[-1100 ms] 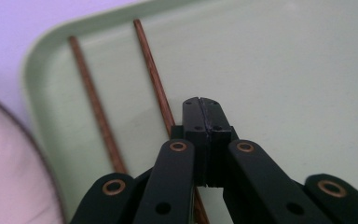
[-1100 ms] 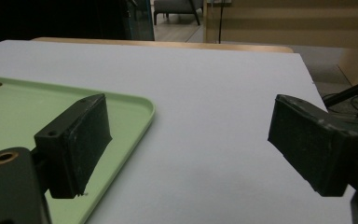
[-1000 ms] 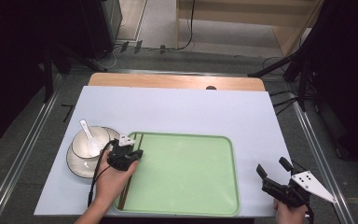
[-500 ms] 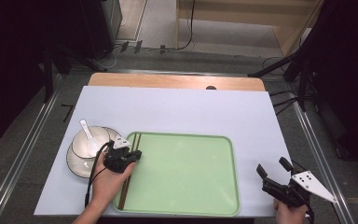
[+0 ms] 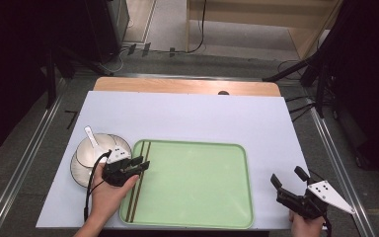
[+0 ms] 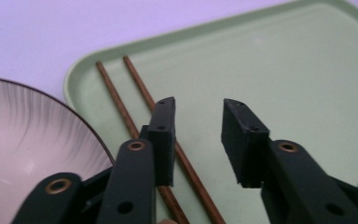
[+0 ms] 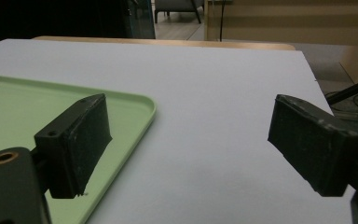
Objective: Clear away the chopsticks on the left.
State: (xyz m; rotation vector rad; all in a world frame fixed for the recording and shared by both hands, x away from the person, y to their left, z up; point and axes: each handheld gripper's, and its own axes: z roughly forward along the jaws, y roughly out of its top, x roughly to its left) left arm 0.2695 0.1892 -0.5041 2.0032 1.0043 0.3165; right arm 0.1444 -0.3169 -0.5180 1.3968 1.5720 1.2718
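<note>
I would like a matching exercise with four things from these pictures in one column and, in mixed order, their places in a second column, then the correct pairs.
Things:
1. chopsticks
2. spoon
3. left hand-held gripper
4. right hand-held gripper

Places:
A. in the bowl
B. open, over the bare table, right of the tray
C. along the tray's left edge
D. open, just above the chopsticks

Pairs: 1-C, 2-A, 3-D, 4-B
</note>
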